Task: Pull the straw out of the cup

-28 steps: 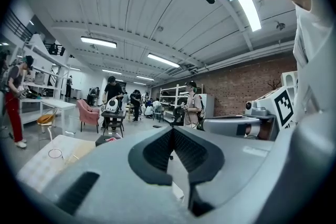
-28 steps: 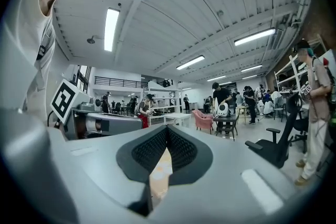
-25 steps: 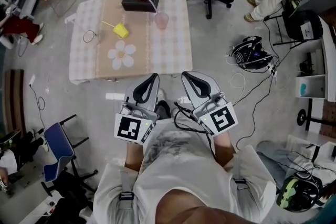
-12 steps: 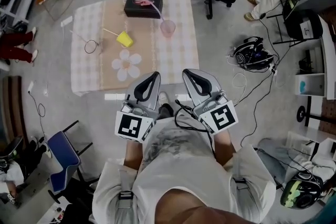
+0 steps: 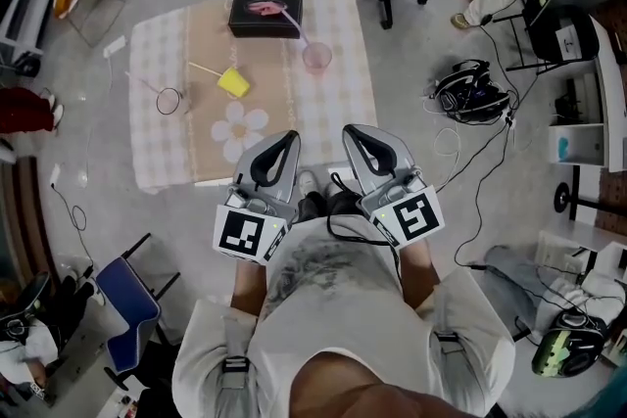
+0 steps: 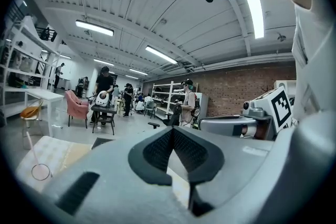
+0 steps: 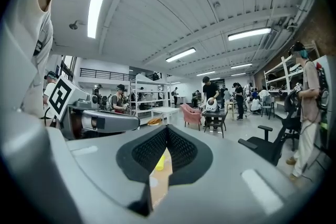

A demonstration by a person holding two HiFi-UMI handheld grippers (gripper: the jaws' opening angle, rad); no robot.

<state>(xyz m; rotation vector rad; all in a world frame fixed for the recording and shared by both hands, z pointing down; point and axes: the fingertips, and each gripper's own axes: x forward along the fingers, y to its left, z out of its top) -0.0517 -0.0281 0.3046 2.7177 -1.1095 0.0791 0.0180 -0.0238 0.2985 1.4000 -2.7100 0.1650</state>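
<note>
Bright ceiling lights (image 6: 94, 28), fisheye-warped edges

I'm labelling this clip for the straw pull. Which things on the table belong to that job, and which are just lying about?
Belongs to the job:
pink cup
pink straw standing in it

Just lying about:
black box
yellow cup
clear glass
flower mat

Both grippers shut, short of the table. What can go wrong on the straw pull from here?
1. Wrong target: besides the straw in the pink cup, a second straw sticks from the yellow cup.
2. The pink cup looks light; unbraced, it may tip or lift with the straw, toward the nearby black box.
3. The left gripper and right gripper are shut; they must open before closing in.
</note>
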